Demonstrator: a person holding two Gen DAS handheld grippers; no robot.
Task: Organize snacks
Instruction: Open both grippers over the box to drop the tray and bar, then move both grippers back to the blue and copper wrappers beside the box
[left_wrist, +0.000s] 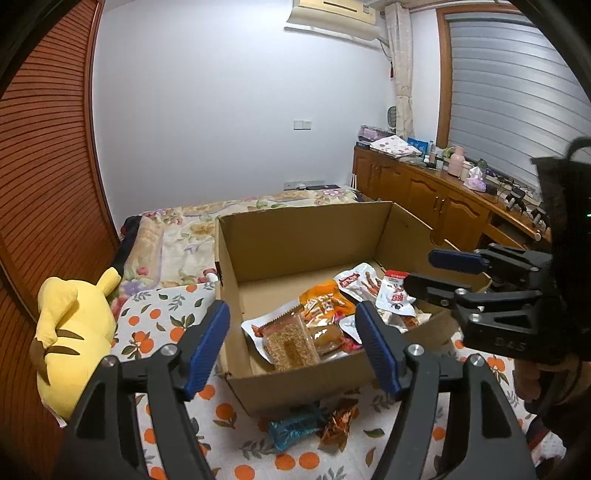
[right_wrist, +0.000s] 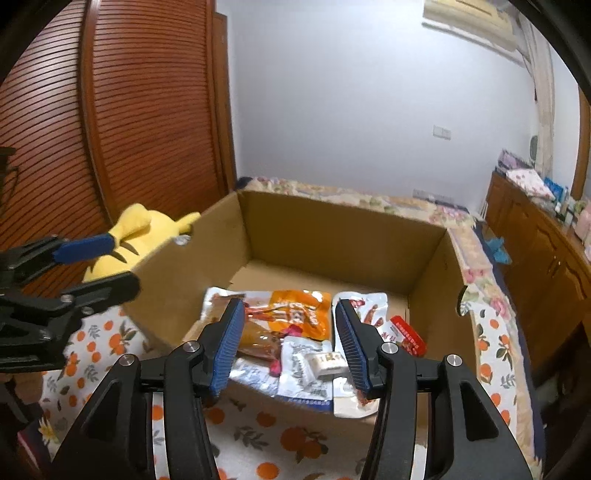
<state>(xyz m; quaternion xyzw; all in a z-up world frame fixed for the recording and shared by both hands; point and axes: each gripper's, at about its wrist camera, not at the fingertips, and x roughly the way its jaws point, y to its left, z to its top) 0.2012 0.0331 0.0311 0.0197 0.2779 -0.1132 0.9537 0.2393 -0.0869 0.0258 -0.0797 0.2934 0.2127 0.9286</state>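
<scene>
Both claws hang over the near edge of the cardboard box (left_wrist: 303, 236), and both are empty. The left gripper (left_wrist: 293, 341) stands with its blue pads wide apart, nothing between them; the right gripper (right_wrist: 290, 343) is apart too, a little narrower, with only the box contents showing through the gap.

Inside the box, the snacks crowd the near right corner: an orange pouch (right_wrist: 301, 314), a clear-wrapped brown cake bar (left_wrist: 290, 345), a white packet with red print (left_wrist: 360, 282) and a small white wrapped sweet (right_wrist: 328, 363). The far half of the box floor lies bare.

Two pieces remain outside, on the orange-print bedsheet (left_wrist: 159, 321) just beside the box's near wall: a teal-wrapped bar (left_wrist: 293, 430) touching a copper foil candy (left_wrist: 338, 424).

Those look like the next job. My read: the left claw sits nearest, so drop it low, straddle the teal bar across its narrow side and pinch only the wrapper, since the sheet is soft and could bunch up between the pads. A yellow plush toy (left_wrist: 75, 332) lies well clear near the sheet's left edge.
</scene>
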